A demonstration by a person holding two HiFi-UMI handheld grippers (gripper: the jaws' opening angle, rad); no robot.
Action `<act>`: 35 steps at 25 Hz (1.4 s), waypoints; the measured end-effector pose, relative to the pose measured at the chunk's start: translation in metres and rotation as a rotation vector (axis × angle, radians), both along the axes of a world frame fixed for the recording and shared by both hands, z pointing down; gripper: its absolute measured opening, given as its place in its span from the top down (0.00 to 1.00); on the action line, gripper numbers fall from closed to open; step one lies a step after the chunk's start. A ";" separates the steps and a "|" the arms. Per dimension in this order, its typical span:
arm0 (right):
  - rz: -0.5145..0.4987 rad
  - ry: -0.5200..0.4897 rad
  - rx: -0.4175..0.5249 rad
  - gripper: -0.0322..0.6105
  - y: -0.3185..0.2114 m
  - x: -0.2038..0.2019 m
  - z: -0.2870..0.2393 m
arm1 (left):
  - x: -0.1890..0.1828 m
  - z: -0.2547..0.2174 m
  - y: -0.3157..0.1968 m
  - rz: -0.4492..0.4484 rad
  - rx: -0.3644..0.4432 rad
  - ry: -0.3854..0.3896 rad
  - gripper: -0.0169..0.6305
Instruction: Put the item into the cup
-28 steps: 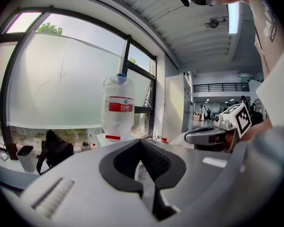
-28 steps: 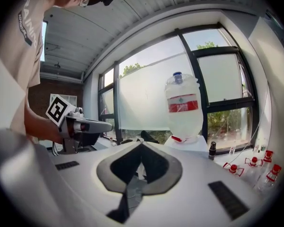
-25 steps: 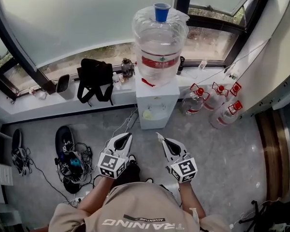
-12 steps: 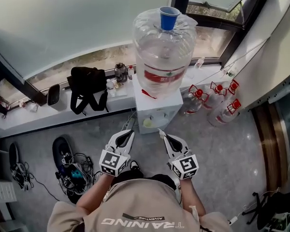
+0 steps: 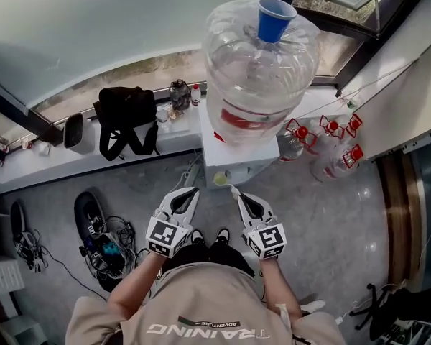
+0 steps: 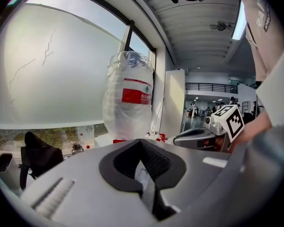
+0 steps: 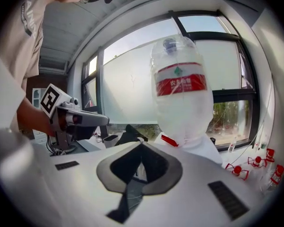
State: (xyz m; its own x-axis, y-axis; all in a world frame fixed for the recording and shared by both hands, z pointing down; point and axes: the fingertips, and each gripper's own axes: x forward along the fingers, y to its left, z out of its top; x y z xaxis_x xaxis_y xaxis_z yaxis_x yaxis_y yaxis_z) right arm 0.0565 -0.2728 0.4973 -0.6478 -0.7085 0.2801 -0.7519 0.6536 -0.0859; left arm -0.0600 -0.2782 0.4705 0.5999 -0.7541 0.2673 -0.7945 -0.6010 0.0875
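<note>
Cup: blue cup (image 5: 276, 19) far, atop the water bottle (image 5: 258, 77), which rises between it and the grippers.
Right gripper (image 5: 235, 192): clamped on small white item (image 5: 232, 188).
Left gripper (image 5: 190, 192): jaws together.
Around: black bag (image 5: 126, 113) left, red-capped jugs (image 5: 330, 139) right.

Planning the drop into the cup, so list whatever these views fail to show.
- The item: left tongs and right tongs are shut in their own views; anything pinched is too small to tell.
- Blue cup inside: head view, mostly hidden by its own wall.
- Dispenser front: head view, mostly covered by the bottle.
</note>
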 end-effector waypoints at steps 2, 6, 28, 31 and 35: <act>-0.022 0.012 -0.009 0.93 -0.012 -0.004 0.013 | -0.001 0.011 -0.005 -0.016 -0.023 -0.008 0.96; -0.073 0.049 -0.024 0.93 -0.025 -0.010 0.052 | 0.000 0.032 -0.010 -0.070 -0.083 0.008 0.96; -0.090 0.103 -0.187 0.93 -0.086 -0.024 0.280 | 0.009 0.224 -0.027 -0.086 -0.241 -0.021 0.96; -0.091 0.113 -0.193 0.93 -0.092 -0.028 0.306 | 0.010 0.245 -0.024 -0.076 -0.255 -0.017 0.96; -0.086 0.126 -0.209 0.93 -0.098 -0.032 0.340 | 0.007 0.267 -0.025 -0.072 -0.268 -0.016 0.96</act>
State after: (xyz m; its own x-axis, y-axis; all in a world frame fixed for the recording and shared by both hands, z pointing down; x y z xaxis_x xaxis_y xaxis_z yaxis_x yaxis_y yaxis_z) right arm 0.0249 -0.3703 0.8368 -0.6538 -0.5703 0.4973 -0.7076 0.6936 -0.1349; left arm -0.0527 -0.3032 0.7380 0.5418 -0.6955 0.4721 -0.8366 -0.5001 0.2234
